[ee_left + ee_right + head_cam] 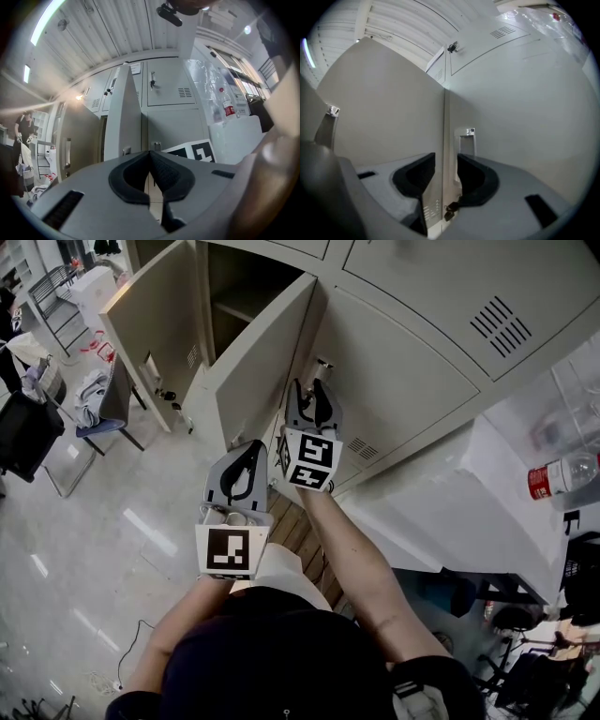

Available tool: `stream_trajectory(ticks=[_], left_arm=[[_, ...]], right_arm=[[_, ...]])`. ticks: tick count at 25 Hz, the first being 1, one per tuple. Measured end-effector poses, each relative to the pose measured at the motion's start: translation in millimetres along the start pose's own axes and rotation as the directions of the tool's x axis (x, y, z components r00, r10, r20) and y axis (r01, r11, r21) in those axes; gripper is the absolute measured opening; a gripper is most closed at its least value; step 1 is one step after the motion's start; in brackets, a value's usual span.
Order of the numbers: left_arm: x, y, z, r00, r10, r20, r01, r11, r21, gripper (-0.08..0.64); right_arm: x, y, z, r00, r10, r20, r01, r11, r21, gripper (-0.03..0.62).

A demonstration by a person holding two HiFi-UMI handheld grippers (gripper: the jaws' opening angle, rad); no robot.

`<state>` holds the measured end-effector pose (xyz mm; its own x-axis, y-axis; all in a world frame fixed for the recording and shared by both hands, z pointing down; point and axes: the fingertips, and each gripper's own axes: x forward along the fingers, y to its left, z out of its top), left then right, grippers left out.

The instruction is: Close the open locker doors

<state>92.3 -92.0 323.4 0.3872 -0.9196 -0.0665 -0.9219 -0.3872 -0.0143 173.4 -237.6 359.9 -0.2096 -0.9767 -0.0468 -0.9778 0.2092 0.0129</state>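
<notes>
A beige locker bank (422, 334) is seen from above, and two of its doors are found standing open. The far open door (155, 320) is swung wide at the left, and the near open door (258, 367) is angled out beside it. The right gripper (316, 395) is held up at the near open door's free edge. Its jaws are parted and that edge is seen in the gap between them, though contact cannot be made out. The left gripper (246, 454) is held lower, nearer the person, with its jaws pressed together on nothing. A small latch (467, 136) is seen on the closed door just right of that edge.
</notes>
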Motion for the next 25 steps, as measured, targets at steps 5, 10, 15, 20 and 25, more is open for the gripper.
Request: stream_trajectory(ticks=[5, 10, 15, 20, 25], left_arm=[[-4, 0, 1, 1.000, -0.006, 0.009, 0.006, 1.000, -0.001, 0.002], [-12, 0, 4, 1.000, -0.015, 0.025, 0.016, 1.000, -0.009, 0.002], [-28, -1, 3, 0.999, -0.014, 0.038, 0.014, 1.000, -0.001, 0.002], [-49, 6, 3, 0.999, 0.021, 0.046, -0.022, 1.000, 0.009, 0.002], [-64, 17, 2, 0.997, 0.060, 0.048, -0.060, 0.998, 0.008, 0.002]], right_arm=[[-34, 6, 14, 0.998, 0.037, 0.047, -0.037, 0.999, 0.004, 0.024], [-72, 15, 30, 0.991, 0.113, 0.078, -0.116, 0.992, 0.046, 0.002], [-105, 37, 39, 0.975, 0.194, 0.112, -0.202, 0.977, 0.062, 0.002], [-131, 56, 33, 0.959, 0.264, 0.107, -0.271, 0.961, 0.056, 0.002], [-140, 78, 26, 0.933, 0.347, 0.095, -0.352, 0.935, 0.049, 0.002]])
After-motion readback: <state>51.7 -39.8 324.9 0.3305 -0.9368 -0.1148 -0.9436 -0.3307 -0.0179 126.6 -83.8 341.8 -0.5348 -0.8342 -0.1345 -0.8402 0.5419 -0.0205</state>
